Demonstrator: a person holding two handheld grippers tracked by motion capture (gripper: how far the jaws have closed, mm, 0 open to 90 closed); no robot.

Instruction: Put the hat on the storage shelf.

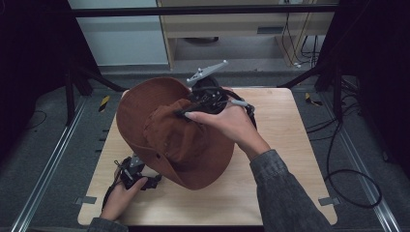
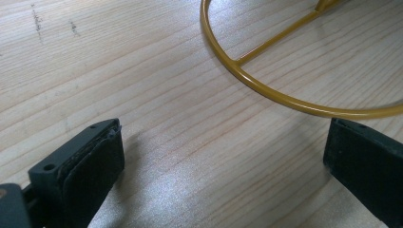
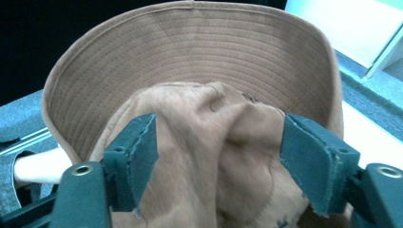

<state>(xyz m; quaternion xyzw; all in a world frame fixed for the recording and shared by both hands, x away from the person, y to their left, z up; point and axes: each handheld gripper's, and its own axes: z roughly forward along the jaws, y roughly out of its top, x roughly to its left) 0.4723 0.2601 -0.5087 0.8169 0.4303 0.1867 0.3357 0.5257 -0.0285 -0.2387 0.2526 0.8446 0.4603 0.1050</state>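
A brown wide-brimmed hat [image 1: 179, 140] stands tilted on the wooden table [image 1: 285, 125], its brim raised at the back. My right gripper [image 1: 183, 114] is at the hat's crown from the far right side. In the right gripper view the crumpled crown [image 3: 214, 123] bulges between the wide-apart jaws of the right gripper [image 3: 218, 156], the pads beside the cloth without pinching it; the brim [image 3: 190, 57] curves behind. My left gripper [image 1: 152, 181] lies low by the hat's front-left brim. The left gripper [image 2: 223, 166] is open over bare wood, just short of a yellow wire ring [image 2: 266, 90] lying on the table.
A wire spoke [image 2: 280, 38] runs inward from the ring. Black frame posts [image 1: 72, 82] and cables [image 1: 348, 179] surround the table on the grey floor. The table's right half is bare wood.
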